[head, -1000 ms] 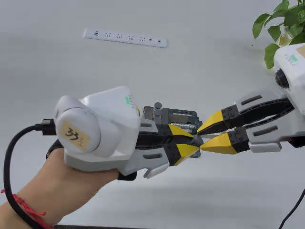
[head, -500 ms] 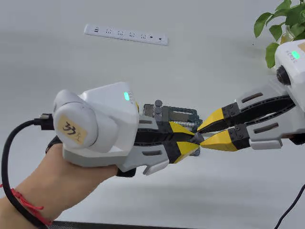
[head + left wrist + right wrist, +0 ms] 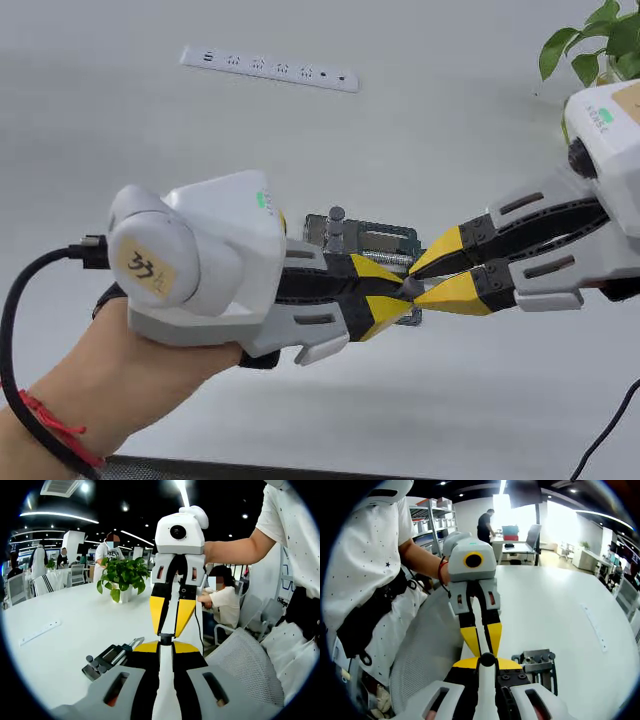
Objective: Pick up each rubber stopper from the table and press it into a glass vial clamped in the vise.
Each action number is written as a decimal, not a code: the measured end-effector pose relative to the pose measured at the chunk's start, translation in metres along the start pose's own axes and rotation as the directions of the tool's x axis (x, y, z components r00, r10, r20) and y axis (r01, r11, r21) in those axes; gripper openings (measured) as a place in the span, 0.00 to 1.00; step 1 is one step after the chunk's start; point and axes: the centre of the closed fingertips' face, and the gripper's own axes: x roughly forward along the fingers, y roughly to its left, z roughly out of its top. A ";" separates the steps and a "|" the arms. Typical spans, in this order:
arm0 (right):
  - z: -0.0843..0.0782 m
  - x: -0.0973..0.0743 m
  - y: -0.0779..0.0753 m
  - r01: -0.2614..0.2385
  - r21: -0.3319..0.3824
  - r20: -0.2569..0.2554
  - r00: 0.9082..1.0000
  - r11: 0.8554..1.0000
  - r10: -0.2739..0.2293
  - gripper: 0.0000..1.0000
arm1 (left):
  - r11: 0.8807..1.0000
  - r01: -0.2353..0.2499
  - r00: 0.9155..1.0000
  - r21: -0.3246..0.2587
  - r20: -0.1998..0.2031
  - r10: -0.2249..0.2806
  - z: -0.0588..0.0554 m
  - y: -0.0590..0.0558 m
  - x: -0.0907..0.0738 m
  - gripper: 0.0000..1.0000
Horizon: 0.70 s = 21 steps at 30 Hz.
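Two grippers meet tip to tip at centre right of the head view. The left gripper [image 3: 403, 293] and the right gripper [image 3: 419, 290] each have their jaws drawn together on one small dark rubber stopper [image 3: 410, 288]. It is held in the air by the right end of the vise [image 3: 370, 238]. If either releases before the other's pinch is firm, or both tug, the stopper could pop free and roll across the table [image 3: 450, 120].

Diffuse light from long white ceiling strip lamps [image 3: 57, 516] leaves the matte white tabletop [image 3: 150, 150] evenly bright with only faint soft shadows, while both gripper views curve strongly toward their edges and the tall far windows [image 3: 520, 510] are overexposed.
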 end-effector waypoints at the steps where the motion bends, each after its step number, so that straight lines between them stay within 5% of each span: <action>1: 0.001 0.001 -0.001 0.001 0.000 -0.003 1.000 1.000 -0.001 0.06 | 1.000 -0.004 1.000 0.002 0.001 0.004 0.000 0.001 -0.001 0.05; 12: 0.010 0.008 -0.011 0.004 -0.003 -0.024 1.000 1.000 -0.005 0.06 | 0.999 -0.033 0.999 0.006 0.003 0.033 -0.007 0.013 -0.016 0.07; 21: 0.012 0.017 -0.036 0.072 0.016 -0.056 0.996 0.997 -0.071 0.06 | 0.995 -0.098 0.995 -0.018 -0.004 0.098 -0.024 0.035 -0.037 0.20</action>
